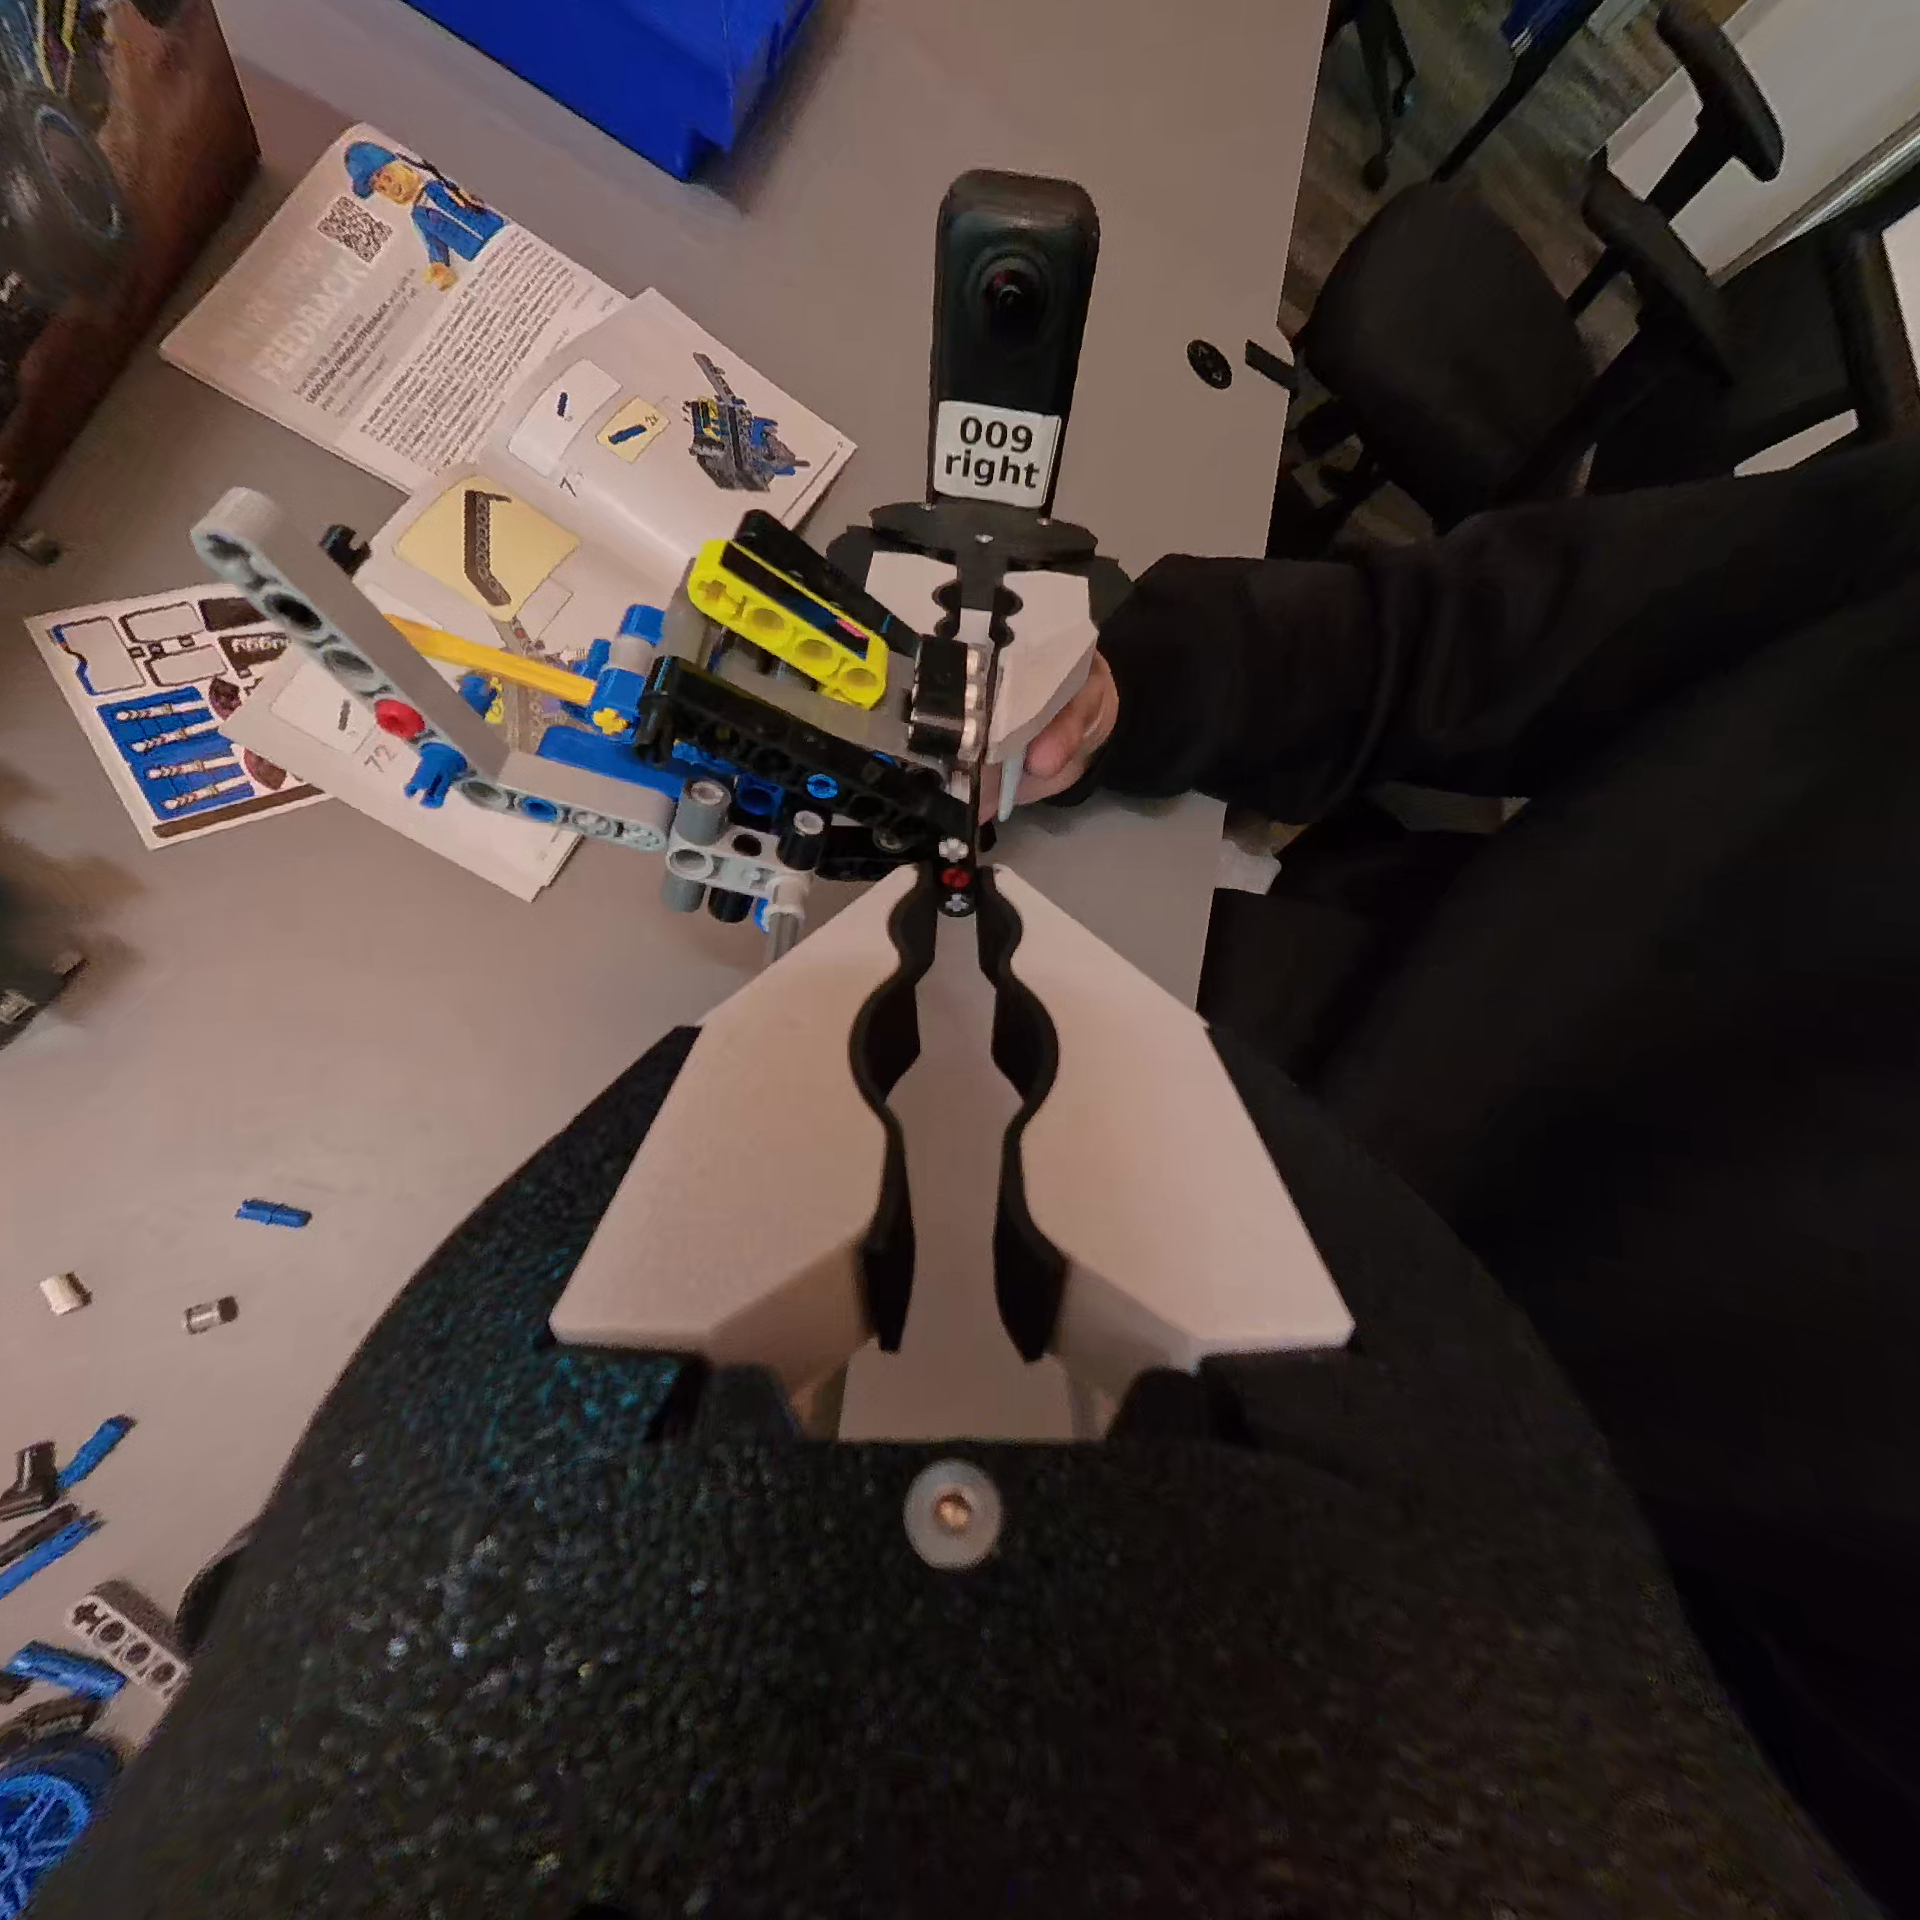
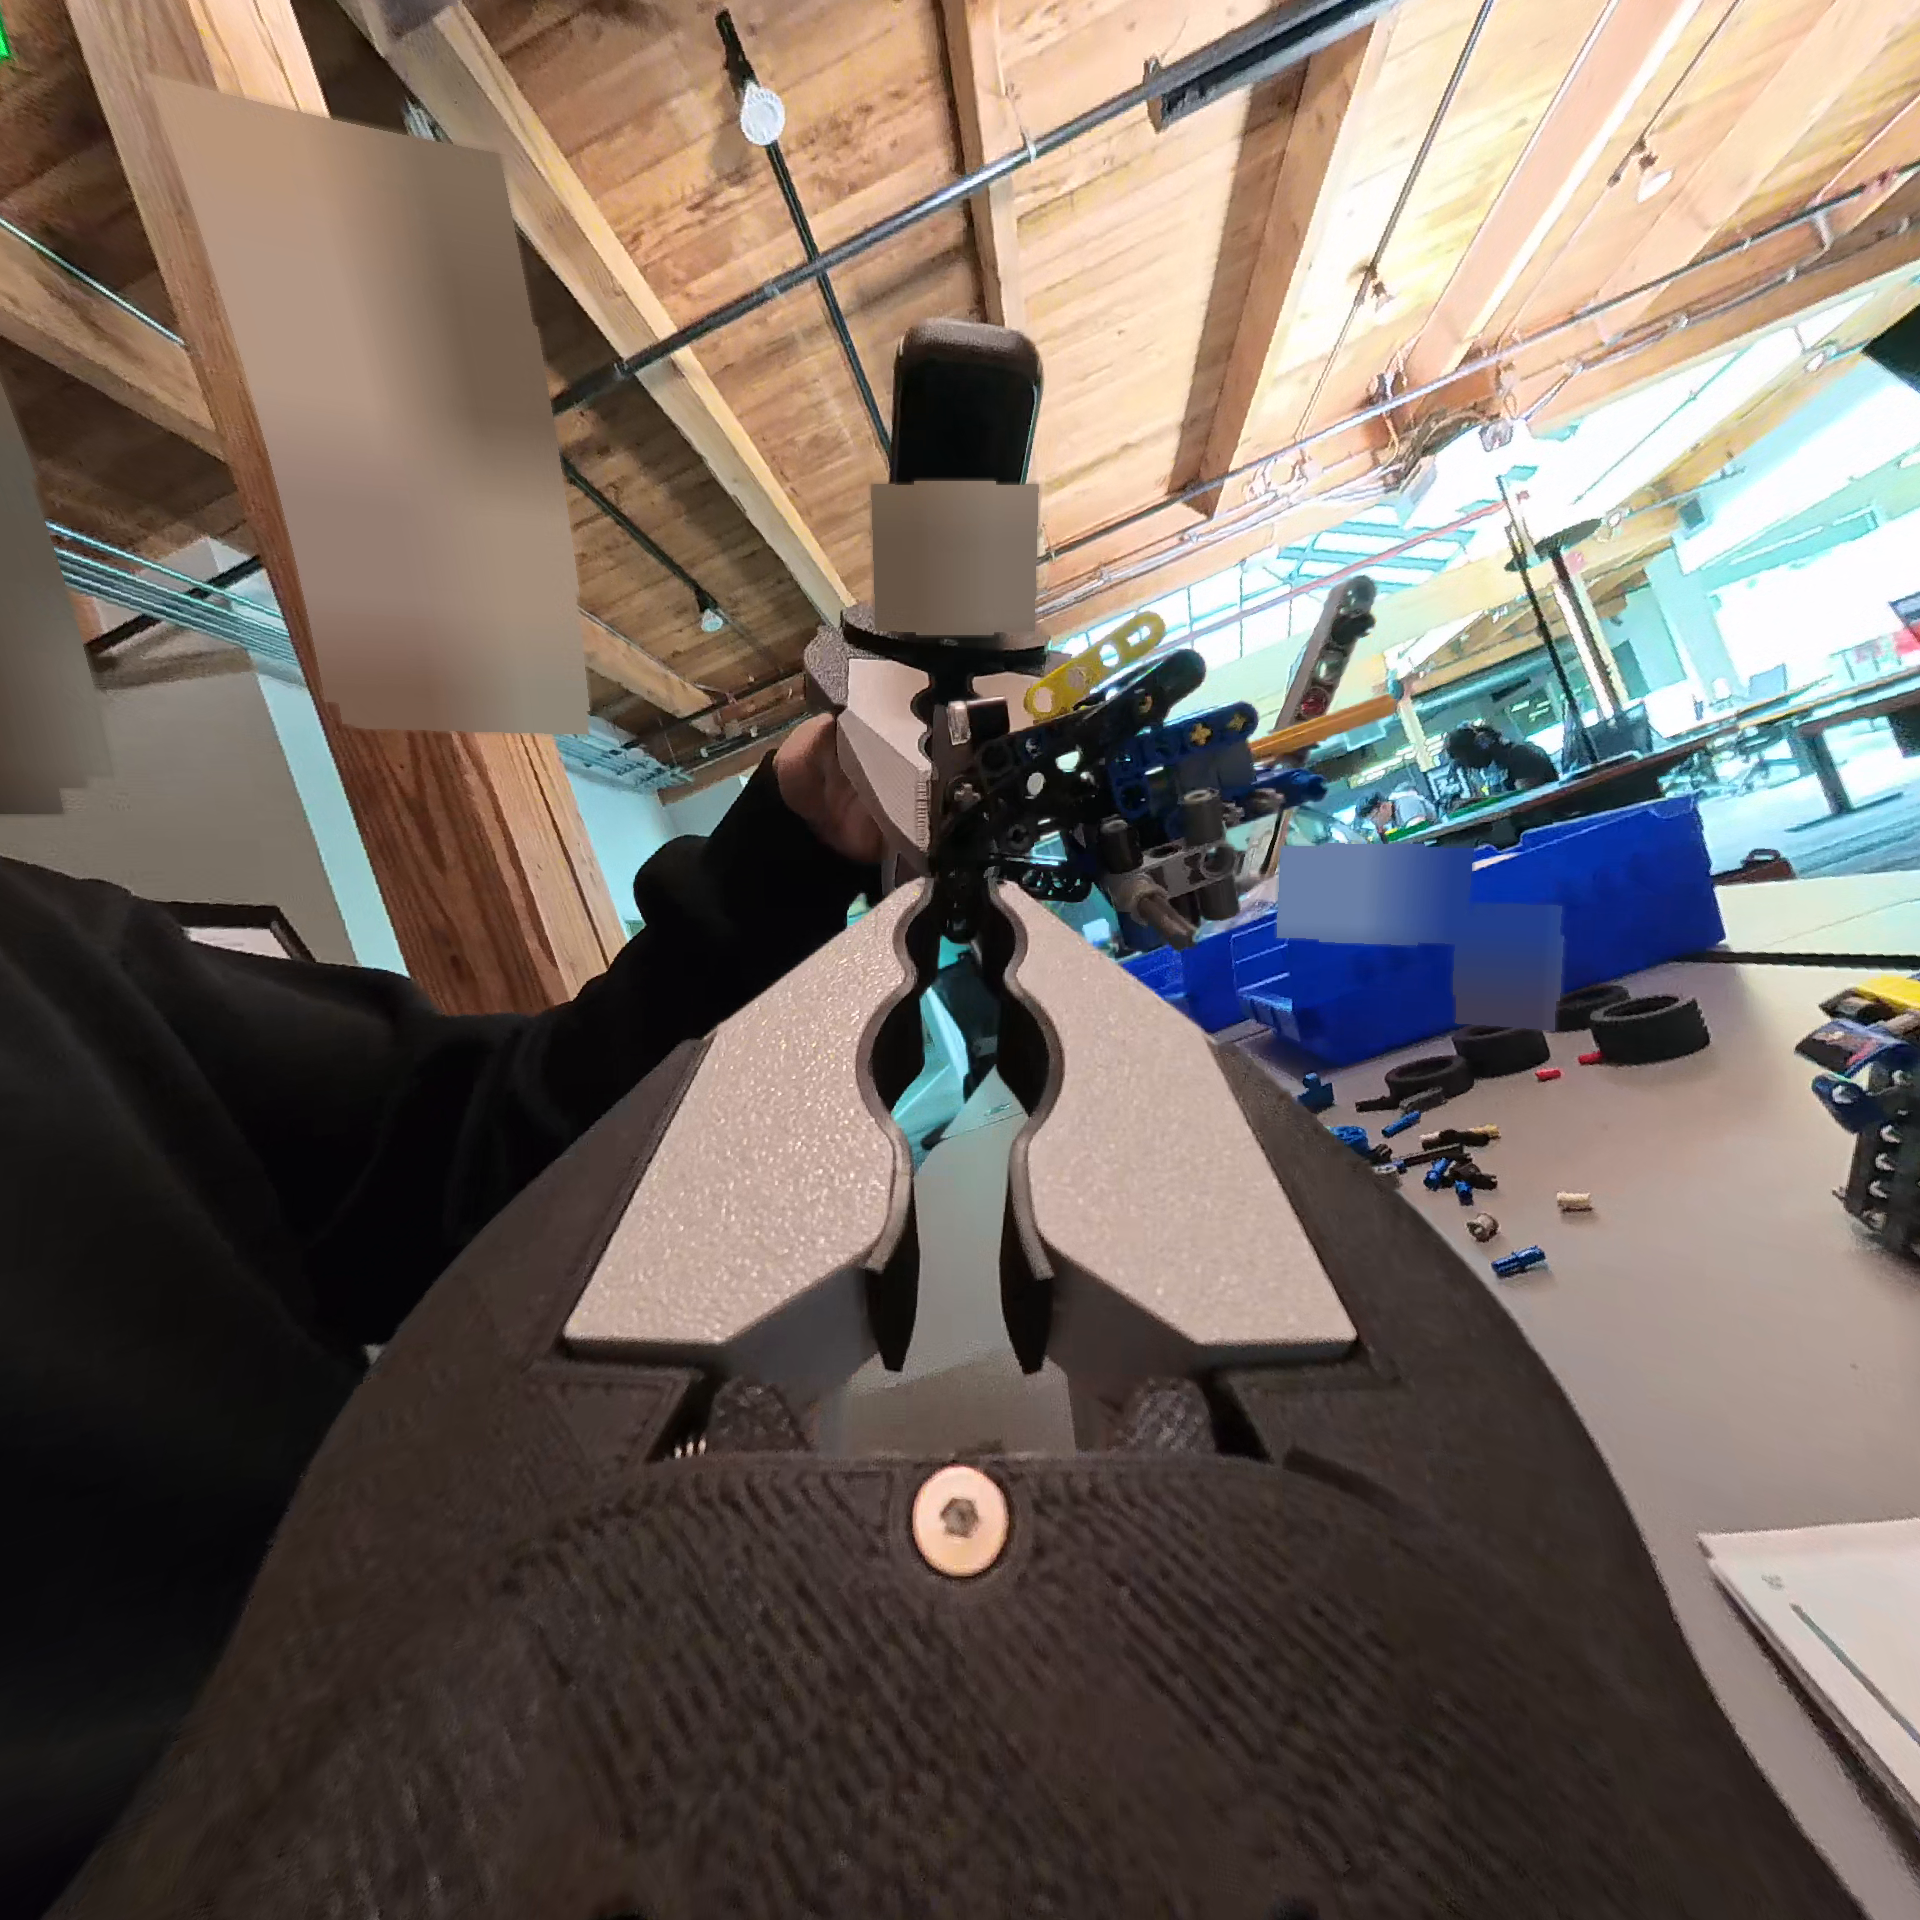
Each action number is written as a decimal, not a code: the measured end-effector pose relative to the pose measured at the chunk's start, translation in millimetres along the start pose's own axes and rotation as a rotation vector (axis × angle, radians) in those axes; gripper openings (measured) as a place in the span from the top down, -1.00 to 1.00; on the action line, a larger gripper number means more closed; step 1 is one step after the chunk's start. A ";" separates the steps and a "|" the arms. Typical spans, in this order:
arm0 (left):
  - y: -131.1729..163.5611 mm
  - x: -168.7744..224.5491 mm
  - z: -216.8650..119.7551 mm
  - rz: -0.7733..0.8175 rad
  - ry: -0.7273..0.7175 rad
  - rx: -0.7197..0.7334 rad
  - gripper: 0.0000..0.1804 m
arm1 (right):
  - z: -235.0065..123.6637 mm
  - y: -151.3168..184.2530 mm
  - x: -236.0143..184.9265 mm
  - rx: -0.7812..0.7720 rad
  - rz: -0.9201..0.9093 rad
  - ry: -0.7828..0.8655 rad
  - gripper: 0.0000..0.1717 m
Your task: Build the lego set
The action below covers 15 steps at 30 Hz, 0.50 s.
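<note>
A toy brick model of black, blue, grey and yellow beams hangs in the air above the grey table. My left gripper is shut on the thin black beam end at the model's near edge, where red and white pin ends show between the pads. My right gripper is shut on the same model from the opposite side. It faces me in the left wrist view, a hand behind it. The left gripper shows in the right wrist view pinching the model's black beam.
Open instruction booklets and a sticker sheet lie under the model. Blue bins, black tyres, loose pins and another small model are on the table. The table edge and a black chair are to the right.
</note>
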<state>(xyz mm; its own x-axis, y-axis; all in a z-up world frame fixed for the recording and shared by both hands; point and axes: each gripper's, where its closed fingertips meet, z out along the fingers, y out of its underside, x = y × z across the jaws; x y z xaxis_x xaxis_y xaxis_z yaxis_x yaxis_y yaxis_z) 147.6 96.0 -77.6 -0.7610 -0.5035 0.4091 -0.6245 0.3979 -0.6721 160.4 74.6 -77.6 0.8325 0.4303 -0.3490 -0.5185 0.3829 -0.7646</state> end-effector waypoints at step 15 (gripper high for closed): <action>-10.5 2.8 4.7 -0.001 0.011 0.022 0.95 | -8.3 -21.6 -1.7 0.115 -0.113 0.008 0.95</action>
<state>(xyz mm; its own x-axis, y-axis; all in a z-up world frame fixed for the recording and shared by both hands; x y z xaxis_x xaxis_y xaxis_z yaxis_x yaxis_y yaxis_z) 152.8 86.8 -72.3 -0.7625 -0.4954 0.4162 -0.6211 0.3802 -0.6853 171.8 58.8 -65.0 0.8880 0.3731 -0.2689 -0.4400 0.5194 -0.7325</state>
